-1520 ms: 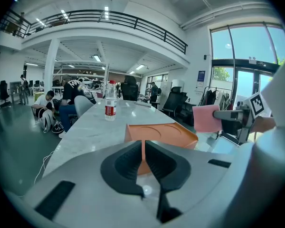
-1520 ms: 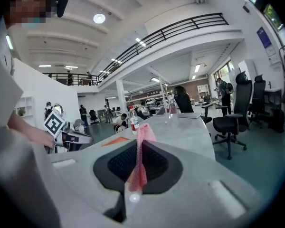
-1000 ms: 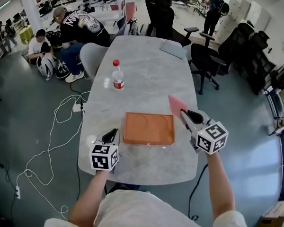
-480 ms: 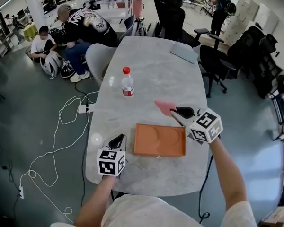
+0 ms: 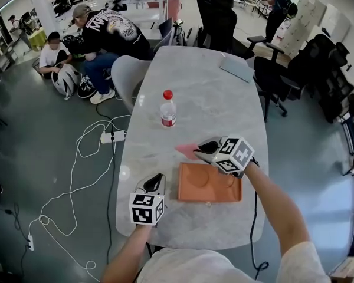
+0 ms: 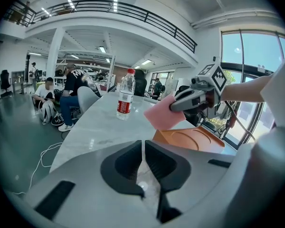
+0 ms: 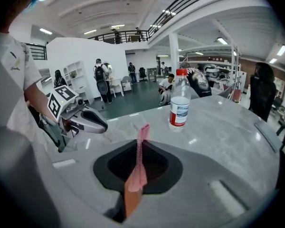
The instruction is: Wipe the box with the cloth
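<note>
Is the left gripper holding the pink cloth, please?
No, the pink cloth is pinched in the right gripper; the left gripper is shut on nothing.

The box (image 5: pixel 209 184) lies on the table (image 5: pixel 206 99), bottle (image 5: pixel 168 109) behind it leftward.

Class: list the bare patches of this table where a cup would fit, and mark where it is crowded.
Widest bare stretch: between the bottle and the grey slab at the far end. Another strip runs along the near edge below the box. Crowded: around the box, where the left gripper, right gripper and cloth cluster.
</note>
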Tool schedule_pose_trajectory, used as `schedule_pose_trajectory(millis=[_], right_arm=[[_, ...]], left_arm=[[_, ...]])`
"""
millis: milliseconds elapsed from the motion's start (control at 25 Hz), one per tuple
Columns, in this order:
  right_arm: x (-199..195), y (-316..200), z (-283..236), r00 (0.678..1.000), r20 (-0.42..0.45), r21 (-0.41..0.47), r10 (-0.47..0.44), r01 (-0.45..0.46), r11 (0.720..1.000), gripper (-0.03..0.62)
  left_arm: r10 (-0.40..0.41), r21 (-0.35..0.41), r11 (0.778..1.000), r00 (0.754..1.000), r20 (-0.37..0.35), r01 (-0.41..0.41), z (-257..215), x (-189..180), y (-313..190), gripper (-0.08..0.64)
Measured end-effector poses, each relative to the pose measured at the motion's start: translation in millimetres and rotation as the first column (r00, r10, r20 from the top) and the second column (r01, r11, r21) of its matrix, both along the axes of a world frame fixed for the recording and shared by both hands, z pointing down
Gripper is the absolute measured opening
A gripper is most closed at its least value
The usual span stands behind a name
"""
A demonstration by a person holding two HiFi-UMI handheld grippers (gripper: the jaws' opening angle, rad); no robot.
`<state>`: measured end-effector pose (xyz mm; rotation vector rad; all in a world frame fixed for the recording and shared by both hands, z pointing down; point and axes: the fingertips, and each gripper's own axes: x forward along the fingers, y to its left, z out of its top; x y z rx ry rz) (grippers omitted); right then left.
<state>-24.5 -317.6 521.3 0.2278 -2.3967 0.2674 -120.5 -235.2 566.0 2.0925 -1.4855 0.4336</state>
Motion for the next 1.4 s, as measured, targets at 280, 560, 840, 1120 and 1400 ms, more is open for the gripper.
schedule_pose_trajectory(millis=[280, 560, 840, 1120, 1400], right_arm=[[-27.4, 7.9, 23.0, 0.999, -0.024, -0.144, -0.047, 0.043, 0.989, 0.015], [-38.9, 20.3, 34.5, 0.996, -0.037, -0.223, -0.082, 0.072, 0.972, 0.015], [-42.1, 25.5, 41.5, 0.995, -0.051, -0.261, -0.086, 0.070, 0.963, 0.015], [-27.5, 23.6, 45.6, 0.994, -0.063, -0.266, -0.089, 0.069, 0.961, 0.015], [-11.1, 21.2, 48.5, 0.993, -0.075, -0.260, -0.092, 0.070, 0.963, 0.015]], left_arm=[[0.040, -0.019, 0.999, 0.999, -0.010, -0.040, 3.4, 0.4, 0.6, 0.026], [0.062, -0.028, 0.998, 0.998, -0.011, -0.062, 4.6, -1.6, -1.8, 0.026], [0.068, -0.027, 0.997, 0.998, -0.016, -0.069, 3.8, -4.4, -2.3, 0.026], [0.055, -0.026, 0.998, 0.998, -0.015, -0.056, 4.4, -1.1, -6.1, 0.026], [0.042, -0.026, 0.999, 0.999, -0.005, -0.042, 6.0, 2.4, -7.0, 0.026]])
